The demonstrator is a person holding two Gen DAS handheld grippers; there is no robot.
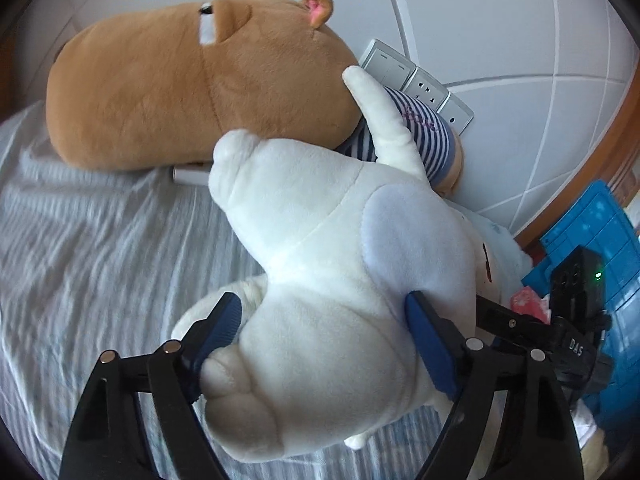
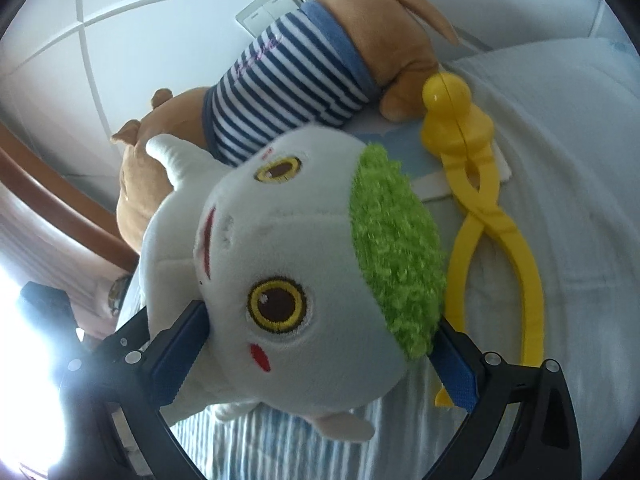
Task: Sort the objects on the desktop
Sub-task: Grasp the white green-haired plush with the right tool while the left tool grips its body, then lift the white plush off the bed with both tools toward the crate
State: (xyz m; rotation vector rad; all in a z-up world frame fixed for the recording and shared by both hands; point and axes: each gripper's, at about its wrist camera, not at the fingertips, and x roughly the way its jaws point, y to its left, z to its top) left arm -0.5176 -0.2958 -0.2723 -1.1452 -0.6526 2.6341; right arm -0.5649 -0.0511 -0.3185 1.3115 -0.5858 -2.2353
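A white plush toy [image 1: 320,280] with green fuzzy hair lies on the striped bedsheet [image 1: 80,240]. My left gripper [image 1: 324,328] is shut on its body, blue pads pressing both sides. My right gripper [image 2: 320,352] is shut on its head [image 2: 304,264], one pad at the cheek, one at the green hair [image 2: 396,248]. A brown plush dog [image 1: 168,88] in a blue striped shirt [image 2: 288,92] lies behind it against the wall.
A yellow plastic snowball clamp [image 2: 480,200] lies on the bed right of the head, over a flat white-blue book [image 2: 432,164]. Wall sockets [image 1: 424,84] sit behind the dog. A blue box [image 1: 592,240] and wooden bed frame [image 2: 52,196] stand beside the bed.
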